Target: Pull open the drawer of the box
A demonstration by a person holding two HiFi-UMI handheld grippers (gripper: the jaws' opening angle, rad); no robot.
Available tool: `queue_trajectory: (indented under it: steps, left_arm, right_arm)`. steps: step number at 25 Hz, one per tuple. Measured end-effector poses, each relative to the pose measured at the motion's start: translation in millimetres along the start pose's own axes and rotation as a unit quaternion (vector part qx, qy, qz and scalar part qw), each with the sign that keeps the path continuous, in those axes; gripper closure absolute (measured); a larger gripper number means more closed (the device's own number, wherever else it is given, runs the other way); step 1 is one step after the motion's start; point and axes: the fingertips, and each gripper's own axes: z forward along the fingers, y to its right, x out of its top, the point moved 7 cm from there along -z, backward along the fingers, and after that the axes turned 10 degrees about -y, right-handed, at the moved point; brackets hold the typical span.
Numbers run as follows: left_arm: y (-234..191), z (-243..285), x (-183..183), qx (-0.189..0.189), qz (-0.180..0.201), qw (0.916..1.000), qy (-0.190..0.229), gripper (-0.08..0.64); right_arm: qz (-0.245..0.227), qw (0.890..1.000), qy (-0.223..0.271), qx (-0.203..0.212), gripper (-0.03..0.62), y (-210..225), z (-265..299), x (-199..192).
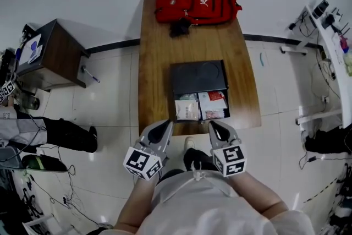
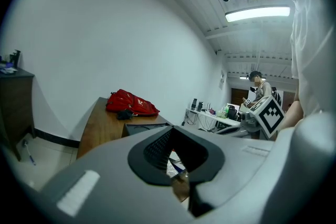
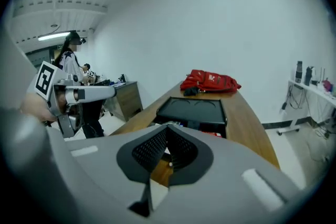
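Observation:
A black box (image 1: 198, 77) lies on the wooden table (image 1: 157, 52). Its drawer (image 1: 201, 107) stands pulled out toward me, showing several packets inside. Both grippers hang close to my body, just off the table's front edge and apart from the drawer. My left gripper (image 1: 163, 128) has its jaws together with nothing between them (image 2: 176, 149). My right gripper (image 1: 218, 129) is likewise shut and empty (image 3: 167, 147). The right gripper view shows the box (image 3: 194, 110) ahead, with the open drawer (image 3: 210, 134) below its front.
A red backpack (image 1: 195, 1) lies at the table's far end. A dark cabinet (image 1: 52, 55) stands on the floor at the left, with a person's legs (image 1: 66, 134) near it. A white desk (image 1: 330, 52) and cables line the right side.

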Motion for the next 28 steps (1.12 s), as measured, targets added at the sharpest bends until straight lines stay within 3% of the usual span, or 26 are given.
queue_trajectory:
  steps: [8,13,17,20,28]
  left_arm:
    - [51,-76,-1,-0.012,0.010,0.9991,0.040,0.554]
    - [91,-127,-23,-0.020,0.026,0.9984,0.046,0.554]
    - [118,-174,-36,-0.016,0.043,0.9977,0.049,0.554]
    - [137,-202,-47,-0.009,0.036,0.9977,0.057,0.554]
    - [180,-235,-75,-0.012,0.027,0.9980,0.055,0.554]
  right_arm:
    - [-0.066,0.991,0.115,-0.009,0.588,-62,-81,8]
    - [-0.067,0.986,0.151,-0.014,0.588,-104,-130,-16]
    - [-0.064,0.987,0.146,-0.013,0.588,-130,-157,-45]
    - [-0.064,0.987,0.145,-0.016,0.588,-145,-180,-65]
    - [-0.067,0.987,0.144,-0.016,0.588,-176,-223,-104]
